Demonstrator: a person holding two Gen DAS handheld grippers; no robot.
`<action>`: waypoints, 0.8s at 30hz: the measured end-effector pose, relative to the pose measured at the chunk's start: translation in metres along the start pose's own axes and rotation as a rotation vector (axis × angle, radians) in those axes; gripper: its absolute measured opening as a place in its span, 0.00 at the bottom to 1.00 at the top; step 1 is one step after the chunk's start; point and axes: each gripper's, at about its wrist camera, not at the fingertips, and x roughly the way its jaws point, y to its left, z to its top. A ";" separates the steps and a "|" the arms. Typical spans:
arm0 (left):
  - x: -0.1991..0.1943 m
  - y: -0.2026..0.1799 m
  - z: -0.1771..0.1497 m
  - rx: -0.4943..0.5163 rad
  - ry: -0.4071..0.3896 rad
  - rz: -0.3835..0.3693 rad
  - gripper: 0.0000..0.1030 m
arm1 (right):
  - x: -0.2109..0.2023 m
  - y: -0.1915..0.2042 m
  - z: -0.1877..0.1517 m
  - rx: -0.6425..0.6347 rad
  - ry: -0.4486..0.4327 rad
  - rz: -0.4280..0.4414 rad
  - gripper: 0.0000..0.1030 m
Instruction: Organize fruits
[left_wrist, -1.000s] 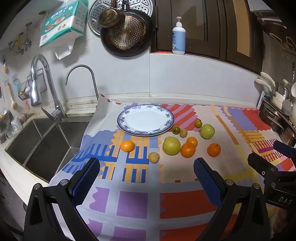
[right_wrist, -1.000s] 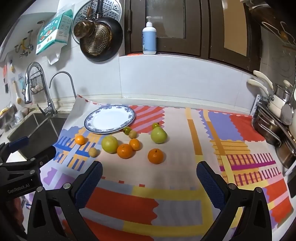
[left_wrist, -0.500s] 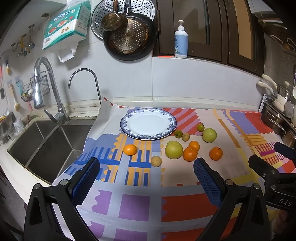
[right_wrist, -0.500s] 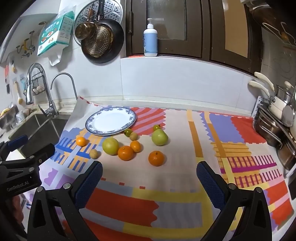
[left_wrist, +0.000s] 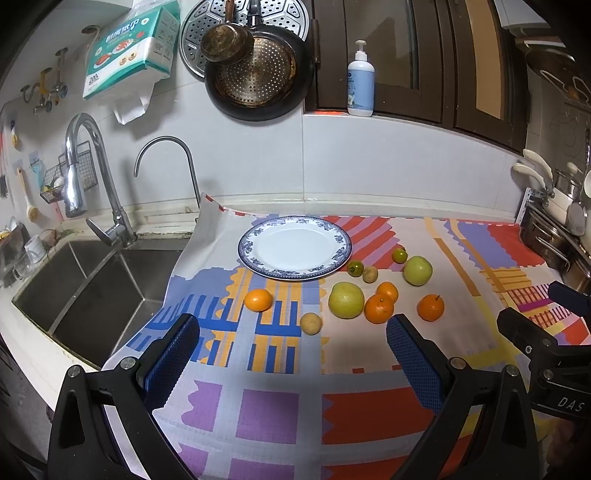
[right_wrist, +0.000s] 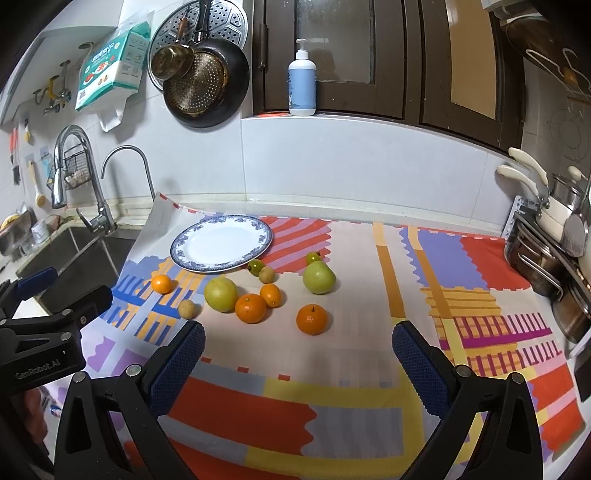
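A white plate with a blue rim (left_wrist: 251, 251) (right_wrist: 181, 254) lies empty on the patterned cloth. Several fruits lie loose in front of it: oranges (left_wrist: 258, 300) (right_wrist: 312, 319), a large yellow-green fruit (left_wrist: 346, 300) (right_wrist: 221, 294), a green apple (left_wrist: 417, 270) (right_wrist: 318, 277), a small tan fruit (left_wrist: 310, 324) and small green ones (left_wrist: 355, 268). My left gripper (left_wrist: 291, 347) is open and empty, near the cloth's front left. My right gripper (right_wrist: 297, 350) is open and empty, just before the nearest orange.
A steel sink (left_wrist: 74, 291) with two taps (left_wrist: 79, 162) lies left of the cloth. Pans (left_wrist: 255, 70) and a soap bottle (left_wrist: 360, 85) are on the back wall. A rack of pots (right_wrist: 554, 258) stands at the right edge.
Both grippers have tilted or drawn back slightly, so the plate and fruits sit a little lower in the left wrist view. Nothing was grasped; the fruits have not moved.
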 end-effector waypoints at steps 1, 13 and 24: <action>0.000 0.000 0.000 0.001 -0.001 0.001 1.00 | 0.000 0.000 0.000 0.000 -0.001 0.000 0.99; 0.001 -0.001 -0.001 0.001 -0.005 -0.008 1.00 | 0.000 0.001 0.002 -0.001 -0.005 -0.002 0.99; 0.003 0.001 0.002 0.005 -0.004 -0.017 1.00 | -0.002 0.002 0.003 -0.002 -0.011 -0.007 0.99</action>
